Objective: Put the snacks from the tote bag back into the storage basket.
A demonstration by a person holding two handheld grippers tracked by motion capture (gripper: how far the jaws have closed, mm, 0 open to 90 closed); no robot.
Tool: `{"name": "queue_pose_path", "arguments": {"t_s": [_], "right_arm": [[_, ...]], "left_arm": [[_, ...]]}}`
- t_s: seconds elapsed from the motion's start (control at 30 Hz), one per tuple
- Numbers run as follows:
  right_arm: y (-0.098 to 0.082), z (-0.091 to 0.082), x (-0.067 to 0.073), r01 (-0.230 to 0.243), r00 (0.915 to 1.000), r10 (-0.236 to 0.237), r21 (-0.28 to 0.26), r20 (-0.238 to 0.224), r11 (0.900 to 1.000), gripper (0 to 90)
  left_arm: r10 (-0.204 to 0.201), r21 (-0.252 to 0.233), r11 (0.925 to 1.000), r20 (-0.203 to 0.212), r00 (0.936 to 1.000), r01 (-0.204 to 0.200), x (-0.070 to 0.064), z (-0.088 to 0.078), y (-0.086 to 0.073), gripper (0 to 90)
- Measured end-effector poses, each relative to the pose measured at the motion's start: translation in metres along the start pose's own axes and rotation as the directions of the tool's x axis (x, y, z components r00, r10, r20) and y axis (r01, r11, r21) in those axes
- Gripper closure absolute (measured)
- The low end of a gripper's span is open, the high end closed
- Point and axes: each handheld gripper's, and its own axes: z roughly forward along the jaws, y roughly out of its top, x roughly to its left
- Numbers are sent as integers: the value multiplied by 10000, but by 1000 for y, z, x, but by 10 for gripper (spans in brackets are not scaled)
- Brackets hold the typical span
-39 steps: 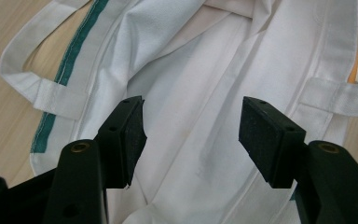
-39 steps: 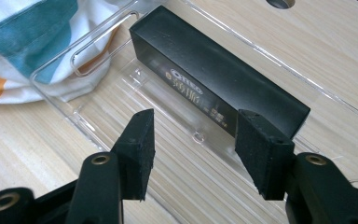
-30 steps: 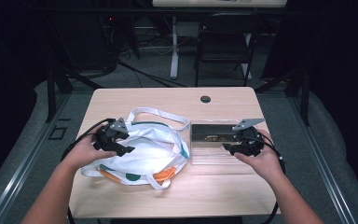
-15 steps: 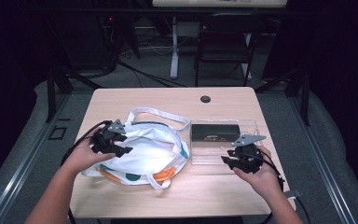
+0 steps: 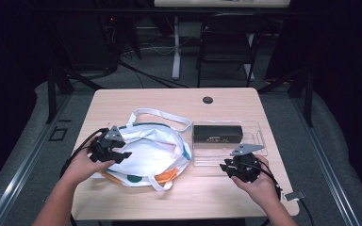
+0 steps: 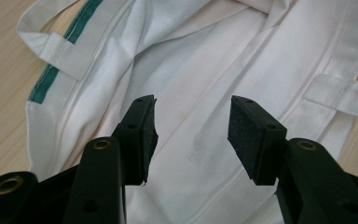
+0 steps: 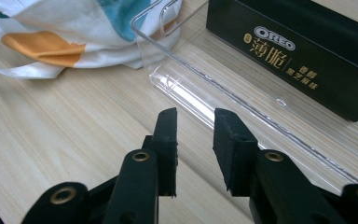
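A white tote bag (image 5: 155,150) with green trim and orange and teal patches lies crumpled on the left half of the table. My left gripper (image 5: 122,153) rests over its left side. In the left gripper view, its jaws (image 6: 191,100) stand open above the white fabric (image 6: 205,56); they have just been closing, with no fold pinched. A clear plastic tray (image 5: 259,136) holds a black Oreo box (image 5: 217,134). My right gripper (image 5: 227,167) hovers just in front of the tray's near rim (image 7: 191,88), open and empty, its jaws just narrowed. The Oreo box (image 7: 298,56) lies beyond them.
The wooden table (image 5: 136,101) has a round black cable hole (image 5: 208,100) near its far edge. Bag straps (image 5: 158,114) loop toward the middle. A corner of the bag (image 7: 51,28) lies left of the tray. A chair (image 5: 226,47) and table legs stand behind.
My right gripper has come back from over the tray toward the table's front edge and lower, and its jaws have narrowed. The left gripper stayed on the bag, jaws slightly narrower.
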Motion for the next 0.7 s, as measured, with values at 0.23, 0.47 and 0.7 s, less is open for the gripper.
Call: {"name": "queue_pose_path", "arguments": {"t_s": [0.23, 0.47, 0.7], "right_arm": [[-4, 6, 4, 41, 9999, -42, -32, -145, 10000, 725], [-11, 18, 8, 141, 9994, -139, 70, -318, 9999, 725], [-18, 28, 10, 333, 9985, -327, 127, -427, 9994, 716]], "left_arm": [[-513, -334, 9982, -153, 9986, 508, -4, 5, -11, 517], [-992, -828, 9918, -189, 9949, 973, -7, 7, -22, 516], [-1254, -1258, 9847, -337, 9915, 1202, -11, 9, -33, 516]]}}
